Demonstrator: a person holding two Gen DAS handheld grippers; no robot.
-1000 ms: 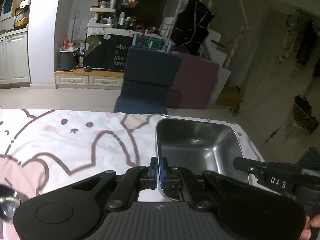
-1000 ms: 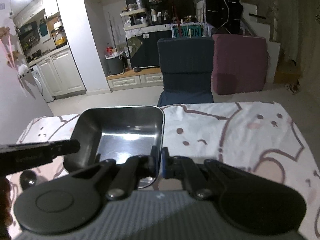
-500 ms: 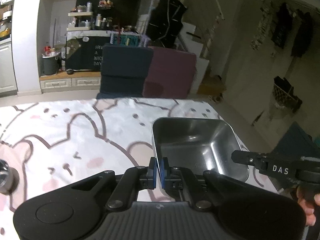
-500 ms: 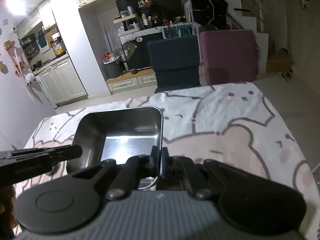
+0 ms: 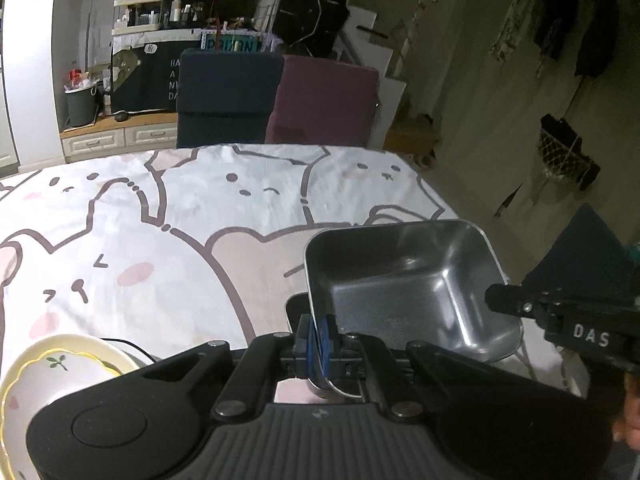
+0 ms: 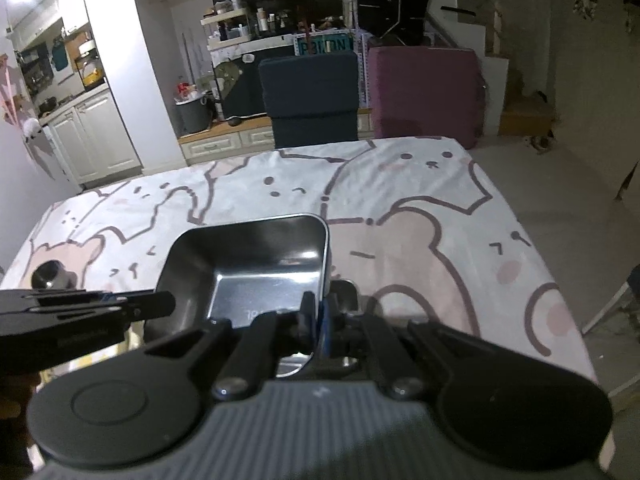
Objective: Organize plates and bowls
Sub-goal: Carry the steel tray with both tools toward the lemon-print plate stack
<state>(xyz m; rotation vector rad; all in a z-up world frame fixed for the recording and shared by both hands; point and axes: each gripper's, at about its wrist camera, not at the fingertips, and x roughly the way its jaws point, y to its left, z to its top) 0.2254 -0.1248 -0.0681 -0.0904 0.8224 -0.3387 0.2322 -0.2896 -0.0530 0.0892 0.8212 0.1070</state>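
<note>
A rectangular steel tray (image 5: 400, 280) hangs just above the cartoon-print tablecloth (image 5: 200, 216), carried between both grippers. My left gripper (image 5: 323, 338) is shut on the tray's left rim. My right gripper (image 6: 318, 316) is shut on the right rim of the same tray (image 6: 256, 264). Each view shows the other gripper's black body beside the tray. A white plate with a yellow scalloped edge (image 5: 60, 360) lies at the lower left of the left wrist view, partly hidden by my gripper. Something dark sits under the tray; I cannot tell whether it is a shadow or another dish.
A small round steel bowl (image 6: 52, 276) stands on the left part of the table. The table's right edge (image 6: 532, 240) drops to the floor. Behind the far edge stand a dark blue chair (image 6: 312, 96) and a maroon block (image 6: 424, 92).
Both grippers have carried the tray to the right across the table and slightly down. The yellow-edged plate has come into the left wrist view. Both grips are unchanged.
</note>
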